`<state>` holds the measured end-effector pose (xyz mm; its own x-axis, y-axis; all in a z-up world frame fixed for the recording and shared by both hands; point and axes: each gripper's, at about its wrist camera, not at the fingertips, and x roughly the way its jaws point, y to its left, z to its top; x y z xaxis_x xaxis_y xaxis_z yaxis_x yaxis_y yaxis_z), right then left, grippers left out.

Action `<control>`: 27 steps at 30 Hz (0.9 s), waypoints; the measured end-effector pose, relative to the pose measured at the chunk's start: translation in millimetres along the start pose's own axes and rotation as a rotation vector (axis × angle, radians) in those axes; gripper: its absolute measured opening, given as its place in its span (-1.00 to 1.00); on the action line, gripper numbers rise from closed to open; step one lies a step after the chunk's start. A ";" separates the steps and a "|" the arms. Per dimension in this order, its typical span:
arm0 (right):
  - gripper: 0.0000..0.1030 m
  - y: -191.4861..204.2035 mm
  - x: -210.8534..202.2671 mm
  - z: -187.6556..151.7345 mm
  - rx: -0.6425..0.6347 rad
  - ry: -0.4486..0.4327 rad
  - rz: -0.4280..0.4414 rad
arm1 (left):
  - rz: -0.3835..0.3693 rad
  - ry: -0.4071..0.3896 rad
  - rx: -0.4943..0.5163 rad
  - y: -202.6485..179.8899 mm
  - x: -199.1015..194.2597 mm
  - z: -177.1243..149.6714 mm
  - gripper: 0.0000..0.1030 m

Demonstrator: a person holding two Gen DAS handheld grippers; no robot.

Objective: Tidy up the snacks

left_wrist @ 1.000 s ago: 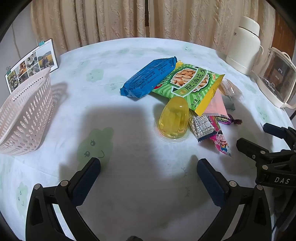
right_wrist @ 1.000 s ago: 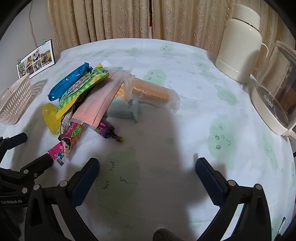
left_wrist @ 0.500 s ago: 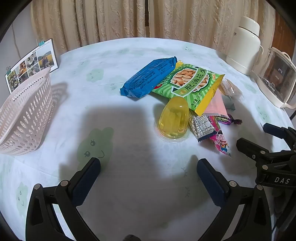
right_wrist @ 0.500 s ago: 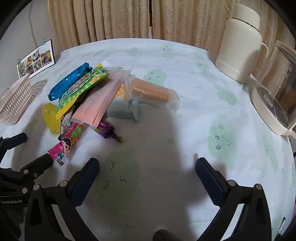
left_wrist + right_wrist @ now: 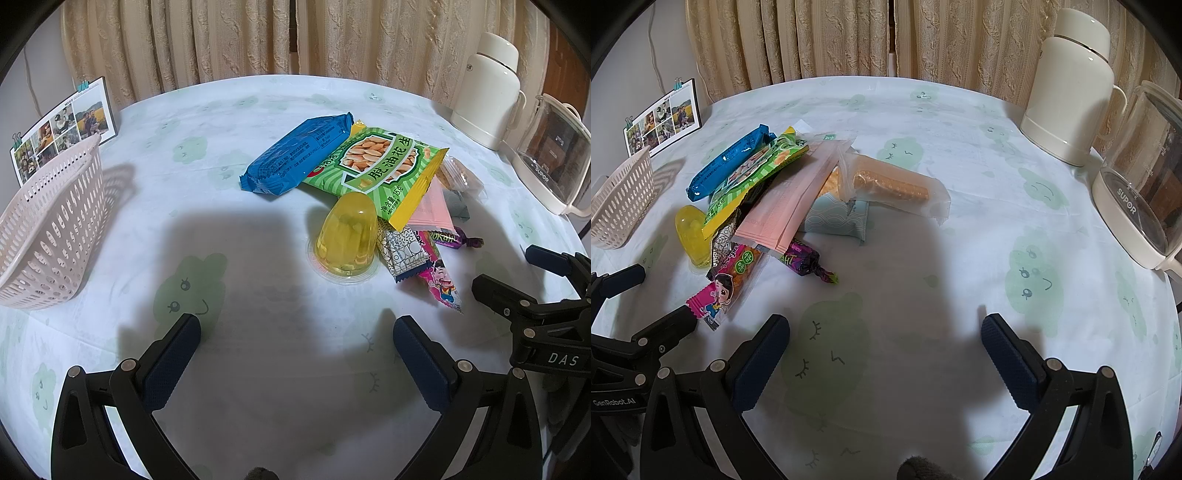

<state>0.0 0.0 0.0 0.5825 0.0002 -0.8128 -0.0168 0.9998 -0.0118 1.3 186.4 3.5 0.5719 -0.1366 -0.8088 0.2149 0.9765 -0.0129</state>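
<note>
A heap of snacks lies mid-table: a blue biscuit pack point(image 5: 295, 153), a green peanut bag point(image 5: 380, 168), a yellow jelly cup point(image 5: 345, 236), a pink sachet point(image 5: 792, 197), a clear-wrapped wafer roll point(image 5: 890, 182), a purple candy point(image 5: 803, 260) and a pink cartoon stick point(image 5: 727, 286). A white slotted basket point(image 5: 48, 229) stands at the left. My left gripper point(image 5: 297, 343) hovers open over bare cloth, short of the jelly cup. My right gripper point(image 5: 884, 339) is open too, near the table's front, right of the heap. Both hold nothing.
A white thermos point(image 5: 1071, 85) and a clear kettle point(image 5: 1141, 188) stand at the back right. A clipped photo card point(image 5: 62, 129) leans behind the basket. Curtains hang beyond the round table point(image 5: 960, 258). A teal packet point(image 5: 838, 218) lies under the wafer roll.
</note>
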 end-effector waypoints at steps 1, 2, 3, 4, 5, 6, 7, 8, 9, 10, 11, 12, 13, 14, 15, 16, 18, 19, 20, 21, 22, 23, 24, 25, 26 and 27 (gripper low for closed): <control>1.00 0.1 0.0 0.0 0.000 0.000 0.000 | 0.000 0.000 0.000 0.0 0.0 0.0 1.00; 1.00 0.0 0.0 0.0 0.000 0.000 0.000 | 0.000 0.000 0.000 0.0 0.0 0.0 1.00; 1.00 0.0 0.0 0.0 0.000 0.000 0.000 | 0.000 0.000 0.000 -0.1 0.0 -0.1 1.00; 1.00 0.0 0.0 0.0 0.000 0.000 0.000 | 0.000 0.000 0.000 0.1 0.1 0.0 1.00; 1.00 0.0 0.0 0.0 0.000 0.000 0.000 | -0.001 0.000 0.000 0.1 0.1 0.0 1.00; 1.00 0.0 0.0 0.0 0.000 0.000 0.000 | -0.001 0.000 0.000 0.0 0.2 0.1 1.00; 1.00 0.0 0.0 0.0 0.000 0.000 0.000 | 0.000 0.000 0.000 0.0 0.2 0.2 1.00; 1.00 0.0 0.0 0.0 0.000 0.000 0.000 | 0.000 0.000 0.000 0.0 0.3 0.3 1.00; 1.00 0.0 0.0 0.0 0.000 0.000 0.000 | 0.000 0.001 0.000 0.0 0.3 0.4 1.00; 1.00 0.0 0.0 0.0 0.000 0.000 0.000 | 0.000 0.001 0.000 0.0 0.4 0.5 1.00; 1.00 0.0 0.0 0.0 0.000 0.000 0.000 | 0.000 0.001 0.000 0.0 0.4 0.7 1.00; 1.00 0.0 0.0 0.0 -0.001 0.000 0.000 | 0.000 0.001 0.000 0.0 0.5 0.8 1.00; 1.00 0.0 0.0 0.0 -0.001 0.000 0.000 | 0.000 0.001 0.000 -0.1 0.5 0.8 1.00; 1.00 0.0 0.0 -0.1 -0.001 0.000 0.000 | 0.000 0.002 0.000 0.0 0.5 0.8 1.00; 1.00 0.0 0.0 0.0 0.000 0.000 0.000 | 0.000 0.003 0.000 0.0 0.5 0.8 1.00; 1.00 -0.1 0.0 0.0 0.000 0.000 0.000 | 0.000 0.004 0.000 0.1 0.4 0.7 1.00; 1.00 0.0 0.0 0.0 0.000 0.000 0.000 | 0.000 0.004 0.000 -0.1 -0.3 0.1 1.00; 1.00 -0.1 0.0 0.0 0.000 0.000 0.000 | 0.000 0.003 0.000 -0.1 -0.4 0.2 1.00; 1.00 0.0 0.0 0.0 0.000 0.000 0.000 | 0.000 0.003 0.000 -0.2 -0.5 0.3 1.00; 1.00 -0.1 0.0 0.0 0.001 0.000 0.001 | -0.001 0.002 0.000 -0.1 -1.0 -0.2 1.00; 1.00 -0.2 -0.1 0.0 0.001 0.000 0.001 | -0.001 0.002 0.000 -0.2 -1.1 -0.2 1.00; 1.00 -0.1 -0.1 0.0 0.002 -0.001 0.002 | -0.002 0.003 -0.001 -0.1 -1.3 -0.3 1.00; 1.00 0.0 -0.1 0.1 0.003 -0.002 0.003 | 0.001 0.000 -0.003 -0.2 -1.9 -0.4 1.00; 1.00 0.3 -0.2 0.2 0.004 -0.003 0.003 | 0.005 -0.010 -0.012 1.3 -3.0 1.2 1.00; 1.00 0.7 -0.4 0.3 0.004 -0.004 0.005 | 0.007 -0.015 -0.020 2.9 -2.2 0.9 0.99; 1.00 0.9 -0.9 0.3 0.006 -0.008 0.007 | 0.007 -0.028 -0.037 5.7 -4.5 0.4 0.99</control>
<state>-0.2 1.0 0.9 0.5886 0.0068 -0.8084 -0.0155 0.9999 -0.0029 0.3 192.5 7.3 0.5953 -0.1343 -0.7922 0.1823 0.9828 -0.0296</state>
